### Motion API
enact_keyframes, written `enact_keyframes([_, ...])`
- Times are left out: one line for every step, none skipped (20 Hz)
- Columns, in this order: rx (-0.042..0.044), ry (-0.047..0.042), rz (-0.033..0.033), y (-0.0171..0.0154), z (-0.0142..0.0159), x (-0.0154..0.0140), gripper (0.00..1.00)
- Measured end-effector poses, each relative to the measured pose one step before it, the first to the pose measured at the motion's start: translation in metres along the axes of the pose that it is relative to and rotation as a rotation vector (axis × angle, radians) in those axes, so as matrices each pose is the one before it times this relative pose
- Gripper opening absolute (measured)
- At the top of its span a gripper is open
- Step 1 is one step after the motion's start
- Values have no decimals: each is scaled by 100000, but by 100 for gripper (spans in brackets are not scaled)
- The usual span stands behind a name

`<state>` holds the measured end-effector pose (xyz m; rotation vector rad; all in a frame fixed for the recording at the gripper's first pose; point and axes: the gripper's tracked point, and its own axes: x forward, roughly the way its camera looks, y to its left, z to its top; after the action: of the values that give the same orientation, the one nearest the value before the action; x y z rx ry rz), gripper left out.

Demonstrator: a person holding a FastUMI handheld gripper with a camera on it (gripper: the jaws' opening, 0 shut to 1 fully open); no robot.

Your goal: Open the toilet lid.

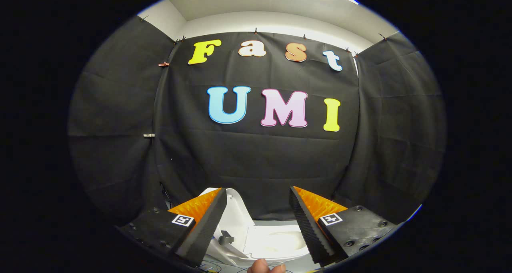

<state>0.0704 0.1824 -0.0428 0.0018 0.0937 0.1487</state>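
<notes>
A small white toilet (276, 241) sits low between and beyond my fingers, against the black cloth wall. Its white lid (237, 213) stands tilted up at the left side, next to my left finger, and the pale seat and bowl lie bare to the right of it. A small grey block (226, 237) sticks out near the base of the lid. My gripper (257, 189) is open and held above the toilet, with a wide gap and nothing between its fingers. Neither finger touches the lid.
Black cloth walls (256, 157) close the booth at the back and on both sides. Fingertips of a person's hand (266, 267) show just below the toilet, between my fingers. Thin cables (212, 267) lie by the toilet's near left side.
</notes>
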Motion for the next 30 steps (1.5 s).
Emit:
enact_keyframes([175, -705, -989, -786, 437, -397, 98])
enact_keyframes([-392, -1093, -1575, -979, 444, -508, 98])
enact_keyframes([-646, -854, -1875, -1031, 367, -346, 98])
enact_keyframes([-62, -707, -1486, -902, 232, -346, 98])
enact_keyframes([926, -557, -977, -752, 236, -255, 98])
enact_keyframes([1193, -209, -710, -631, 220, -300, 98])
enact_keyframes([668, 266, -1429, -771, 82, -164, 98])
enact_keyframes([-291, -151, -1300, -869, 143, -230, 98])
enact_keyframes([-465, -115, -1100, -806, 182, -72, 98])
enact_keyframes([50, -205, -520, -526, 213, -125, 98])
enact_keyframes([-104, -216, -721, -562, 258, -89, 98])
enact_keyframes([-250, -752, -921, -542, 309, -46, 98])
enact_keyframes([-771, -336, -965, -494, 173, -12, 98])
enact_keyframes([-887, -213, -758, -418, -52, -46, 98])
enact_keyframes([-401, 9, -391, -179, 7, -49, 98])
enact_keyframes([-35, 41, -177, -123, -65, -41, 98])
enact_keyframes([254, 114, 295, 100, -76, -63, 98])
enact_keyframes([92, 373, 275, 113, -105, -37, 98])
enact_keyframes([-5, 374, 441, 197, -66, -34, 98])
enact_keyframes([-41, 111, 583, 188, 59, -19, 98])
enact_keyframes([-260, -398, 418, 155, 237, -39, 98])
enact_keyframes([-393, -564, 151, 49, 248, -90, 98])
enact_keyframes([-617, -588, 35, 14, 212, -61, 98])
enact_keyframes([-576, -288, -72, 84, 38, 3, 98])
enact_keyframes([-250, 81, 243, 139, -21, -57, 98])
enact_keyframes([120, 81, 394, 179, 57, -17, 98])
enact_keyframes([390, 23, 196, 127, 60, -60, 98])
enact_keyframes([481, 7, 126, 106, 26, 16, 98])
enact_keyframes([359, 314, 94, 157, 8, -25, 98])
enact_keyframes([371, 389, 686, 288, -11, -13, 98])
